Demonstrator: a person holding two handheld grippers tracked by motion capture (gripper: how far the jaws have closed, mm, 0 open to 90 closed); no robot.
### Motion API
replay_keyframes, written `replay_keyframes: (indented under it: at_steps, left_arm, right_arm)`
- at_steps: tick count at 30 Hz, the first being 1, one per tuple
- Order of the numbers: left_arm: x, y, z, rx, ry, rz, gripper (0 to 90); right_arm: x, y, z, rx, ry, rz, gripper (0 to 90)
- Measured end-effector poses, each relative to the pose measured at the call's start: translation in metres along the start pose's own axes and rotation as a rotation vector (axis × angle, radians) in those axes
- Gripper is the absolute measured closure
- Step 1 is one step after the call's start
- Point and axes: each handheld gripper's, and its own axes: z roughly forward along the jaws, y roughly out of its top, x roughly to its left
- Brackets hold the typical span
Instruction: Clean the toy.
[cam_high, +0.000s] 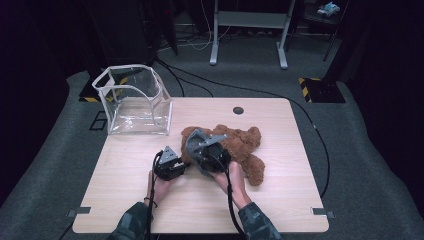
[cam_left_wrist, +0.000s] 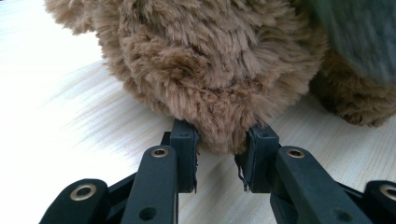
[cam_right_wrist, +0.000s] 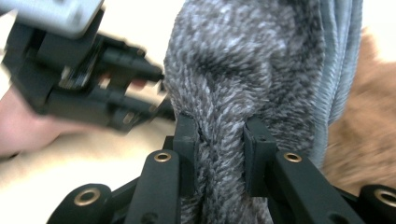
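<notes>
1. My left claw (cam_left_wrist: 219, 140) is clenched on a furry edge of the brown teddy bear (cam_high: 240, 145), low against the tabletop (cam_high: 130, 200).
2. My right claw (cam_right_wrist: 219, 140) pinches a fold of the grey knitted garment (cam_right_wrist: 243, 70) that sits on the bear.
3. The bear lies mid-tabletop, right of the clear plastic bag (cam_high: 132, 100).
</notes>
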Motion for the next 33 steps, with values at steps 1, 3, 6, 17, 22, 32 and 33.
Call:
replay_keyframes:
  at_steps: [1, 3, 6, 17, 22, 32, 33]
  left_arm:
    - [0.000, 0.000, 0.000, -0.002, 0.002, -0.002, 69.8]
    - [0.000, 0.000, 0.000, -0.005, 0.004, -0.005, 69.9]
    - [0.000, 0.000, 0.000, -0.003, 0.007, -0.003, 70.0]
    - [0.000, 0.000, 0.000, -0.007, 0.004, -0.004, 70.0]
    - [0.000, 0.000, 0.000, -0.004, 0.004, -0.007, 70.0]
    - [0.000, 0.000, 0.000, -0.005, 0.003, -0.008, 70.0]
    - [0.000, 0.000, 0.000, -0.003, 0.002, -0.007, 70.0]
  right_arm:
    - [-0.003, 0.003, 0.000, -0.006, -0.002, 0.005, 71.7]
    - [-0.006, 0.002, 0.010, 0.024, 0.008, 0.017, 71.8]
    - [-0.002, -0.010, 0.027, 0.070, 0.009, 0.008, 71.9]
    - [-0.006, -0.016, 0.014, 0.102, 0.027, 0.003, 71.3]
    - [-0.011, -0.003, 0.001, 0.068, -0.006, 0.009, 71.3]
    - [-0.011, -0.050, 0.028, 0.199, -0.024, 0.045, 71.4]
    - [-0.011, -0.054, 0.025, 0.207, -0.016, 0.066, 71.3]
